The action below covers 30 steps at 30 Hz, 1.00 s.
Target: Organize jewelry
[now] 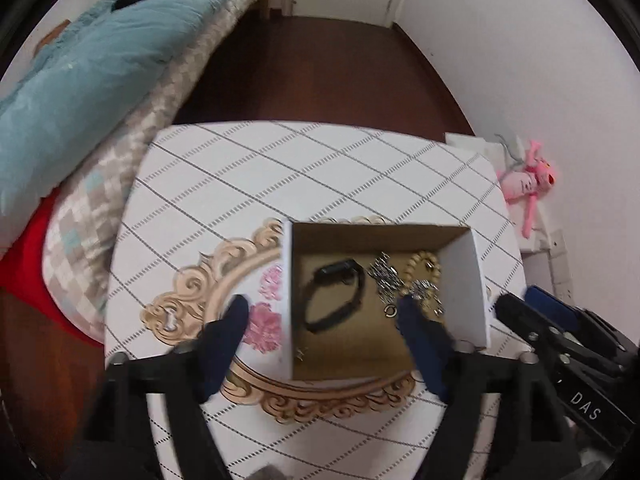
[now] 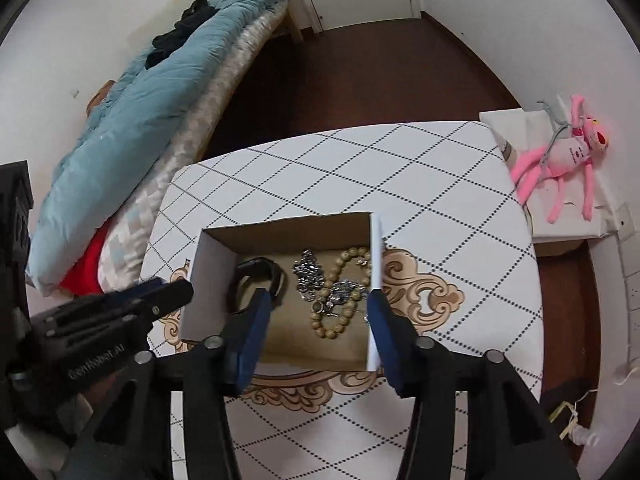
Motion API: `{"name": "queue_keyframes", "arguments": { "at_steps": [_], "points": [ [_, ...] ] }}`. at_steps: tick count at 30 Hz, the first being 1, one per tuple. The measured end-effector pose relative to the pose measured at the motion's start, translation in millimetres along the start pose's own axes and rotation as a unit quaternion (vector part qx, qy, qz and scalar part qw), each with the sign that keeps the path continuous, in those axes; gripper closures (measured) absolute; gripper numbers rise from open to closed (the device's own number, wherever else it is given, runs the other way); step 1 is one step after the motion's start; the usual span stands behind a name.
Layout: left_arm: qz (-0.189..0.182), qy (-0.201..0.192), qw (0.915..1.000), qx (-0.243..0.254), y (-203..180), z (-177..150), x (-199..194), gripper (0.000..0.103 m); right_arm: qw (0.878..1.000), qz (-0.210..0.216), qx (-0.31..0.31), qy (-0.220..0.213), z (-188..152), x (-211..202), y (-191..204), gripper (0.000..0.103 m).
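Left wrist view: left gripper (image 1: 322, 314) is spread wide, nothing between its fingers. One dark-blue pad (image 1: 226, 336) sits outside the left wall of the open white cardboard box with brown inside (image 1: 464, 276), over the pink flower print; the other pad is over the box interior near the front right, close to the silver pieces. Can't tell if either pad touches anything.

Box contents, left to right:
- black wristband with rectangular face (image 1: 334, 296), lying on the box floor, left half
- silver filigree jewelry pieces (image 1: 386, 278), centre
- beige wooden bead bracelet (image 1: 424, 266), right side, partly overlapped by more silver pieces
- small metal ring (image 1: 390, 311), just in front of the silver cluster

Box stands on the white table with a dark diamond-grid pattern and a gold scroll ornament (image 1: 280, 168), on top of the ornament.

Right wrist view: right gripper (image 2: 318, 320) is also spread wide and holds nothing. Its left pad is inside the box by the wristband (image 2: 256, 280); its right pad sits at the outer side of the box's right wall (image 2: 376, 264). Bead bracelet (image 2: 340, 304) and silver pieces (image 2: 308, 274) lie between the fingers on the box floor. Left gripper shows at the left edge, outside the box.

Background: blue quilt on a bed (image 2: 132, 120), pink plush toy (image 2: 568, 152) on a white stand right of the table.
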<state>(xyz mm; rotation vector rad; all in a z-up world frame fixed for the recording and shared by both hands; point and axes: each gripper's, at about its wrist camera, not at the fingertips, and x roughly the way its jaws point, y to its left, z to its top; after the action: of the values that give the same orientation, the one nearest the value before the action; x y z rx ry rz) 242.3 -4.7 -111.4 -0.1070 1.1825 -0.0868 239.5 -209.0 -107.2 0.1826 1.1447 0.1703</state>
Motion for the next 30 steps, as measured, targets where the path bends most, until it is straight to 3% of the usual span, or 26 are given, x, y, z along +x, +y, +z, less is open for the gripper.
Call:
{"name": "queue_keyframes", "arguments": {
  "at_steps": [2, 4, 6, 7, 12, 18, 30],
  "points": [
    [0.014, 0.002, 0.9999, 0.001, 2, -3, 1, 0.019, 1.0, -0.027, -0.007, -0.003, -2, -4, -2, 0.045],
    [0.029, 0.001, 0.9996, 0.007, 3, -7, 2, 0.0, 0.998, -0.055, -0.015, 0.0, -5, -4, -1, 0.023],
    [0.04, -0.003, 0.9991, 0.009, 4, -13, 3, 0.0, 0.996, -0.087, -0.027, 0.005, -12, -2, 0, 0.004],
    [0.047, -0.004, 0.9988, 0.01, 5, -18, 4, 0.0, 0.995, -0.095, -0.03, 0.008, -14, -2, -1, 0.002],
    [0.062, 0.002, 0.9981, 0.007, 10, -32, 8, 0.0, 0.991, -0.125, -0.031, 0.02, -29, 5, -4, 0.002],
    [0.066, -0.009, 0.9978, 0.002, 11, -41, -10, 0.0, 0.992, -0.127, -0.025, 0.014, -39, -5, -4, 0.001],
    [0.057, -0.096, 0.9937, 0.012, -3, -74, -105, 0.0, 0.988, -0.131, -0.025, -0.077, -70, -106, 20, 0.001]
  ]
}}
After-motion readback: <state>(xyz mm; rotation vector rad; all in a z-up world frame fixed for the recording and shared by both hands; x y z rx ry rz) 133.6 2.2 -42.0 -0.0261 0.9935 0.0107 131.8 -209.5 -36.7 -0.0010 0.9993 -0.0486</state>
